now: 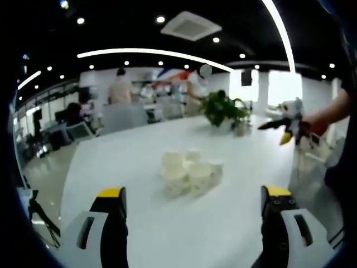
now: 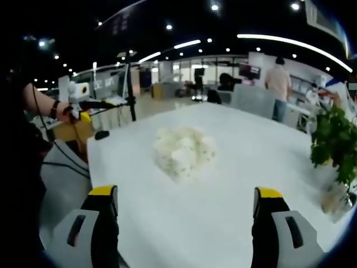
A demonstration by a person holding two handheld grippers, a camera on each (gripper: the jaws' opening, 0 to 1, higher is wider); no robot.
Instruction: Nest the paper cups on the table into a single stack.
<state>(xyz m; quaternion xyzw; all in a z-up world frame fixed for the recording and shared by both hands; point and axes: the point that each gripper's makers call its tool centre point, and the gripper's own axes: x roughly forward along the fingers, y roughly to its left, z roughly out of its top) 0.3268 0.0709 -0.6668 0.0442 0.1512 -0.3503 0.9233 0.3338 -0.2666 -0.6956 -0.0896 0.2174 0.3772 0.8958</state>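
Several white paper cups (image 1: 191,172) stand bunched together in the middle of a white table (image 1: 139,151). In the right gripper view the same cluster of cups (image 2: 184,149) sits ahead on the table (image 2: 262,162). My left gripper (image 1: 193,206) is open, its yellow-tipped jaws spread wide near the table's edge, short of the cups. My right gripper (image 2: 186,204) is open too, jaws wide apart, with nothing between them. The right gripper (image 1: 284,125) appears at the far right of the left gripper view, held in a hand; the left gripper (image 2: 83,109) shows at the left of the right gripper view.
A potted green plant (image 1: 223,109) stands on the far part of the table, seen also as the plant (image 2: 334,139) at the right. People (image 1: 120,86) and office chairs stand beyond the table. A tripod (image 2: 131,89) and cables sit on the floor at the left.
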